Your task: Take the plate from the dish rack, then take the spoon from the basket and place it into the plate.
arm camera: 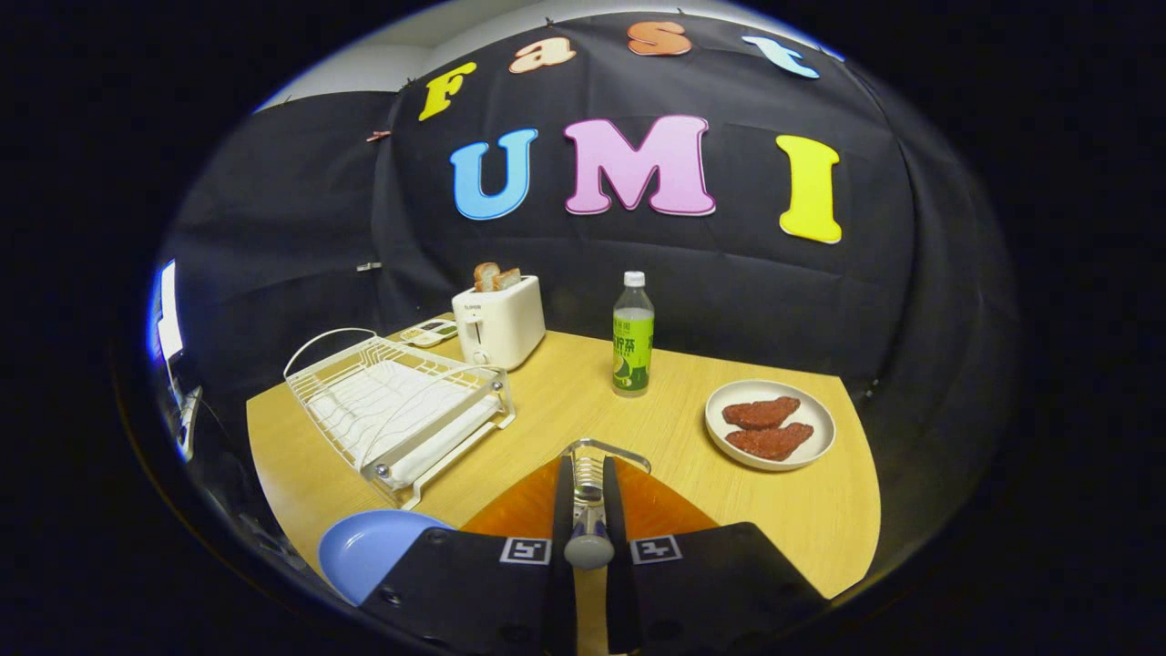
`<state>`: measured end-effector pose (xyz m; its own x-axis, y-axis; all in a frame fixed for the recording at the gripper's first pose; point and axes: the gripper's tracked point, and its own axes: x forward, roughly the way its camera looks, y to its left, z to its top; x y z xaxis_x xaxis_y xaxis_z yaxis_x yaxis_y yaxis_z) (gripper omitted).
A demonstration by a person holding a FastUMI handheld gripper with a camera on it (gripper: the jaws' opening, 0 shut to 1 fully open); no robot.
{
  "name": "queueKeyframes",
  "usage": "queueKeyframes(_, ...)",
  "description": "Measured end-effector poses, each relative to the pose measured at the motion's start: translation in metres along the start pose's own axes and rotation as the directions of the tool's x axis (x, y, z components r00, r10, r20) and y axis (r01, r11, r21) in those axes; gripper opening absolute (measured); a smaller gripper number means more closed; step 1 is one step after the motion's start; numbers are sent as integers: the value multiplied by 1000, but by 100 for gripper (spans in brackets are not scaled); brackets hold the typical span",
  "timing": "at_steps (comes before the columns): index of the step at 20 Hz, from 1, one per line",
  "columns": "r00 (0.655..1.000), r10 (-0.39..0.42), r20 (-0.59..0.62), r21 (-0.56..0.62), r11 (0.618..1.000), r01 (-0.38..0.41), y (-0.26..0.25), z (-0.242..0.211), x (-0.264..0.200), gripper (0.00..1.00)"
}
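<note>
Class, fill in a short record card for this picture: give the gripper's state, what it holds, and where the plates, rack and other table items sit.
gripper: fingers closed on a spoon handle
basket: orange, under the fingers, wire handle ahead
blue plate: on the table, beside the basket, near the rack
dish rack: white wire, no dishes in it
toaster: behind the rack, bread in its slots
bottle: upright, beyond the fingers
white plate: holds two brown food pieces

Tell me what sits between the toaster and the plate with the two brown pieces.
In the gripper view, a green-labelled bottle stands upright on the wooden table between the toaster and the white plate, touching neither.
</note>
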<state>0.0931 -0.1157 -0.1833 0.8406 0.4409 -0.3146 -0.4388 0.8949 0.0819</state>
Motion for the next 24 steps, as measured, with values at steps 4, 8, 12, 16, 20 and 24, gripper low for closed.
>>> queueKeyframes(4, 999, 39, 34, 20, 999, -40, 11, 31, -30, 17)
queueKeyframes(8, 996, 80, 42, 83, 993, -83, 30, 47, -51, 17)
queueKeyframes(12, 991, 128, 43, 133, 982, -132, 55, 53, -63, 16)
queueKeyframes(16, 976, 215, 15, 97, 972, -216, 91, 33, -66, 16)
queueKeyframes(20, 950, 307, -54, 106, 948, -300, 130, -1, -61, 17)
queueKeyframes(24, 927, 365, -83, 31, 931, -364, 156, -22, -48, 17)
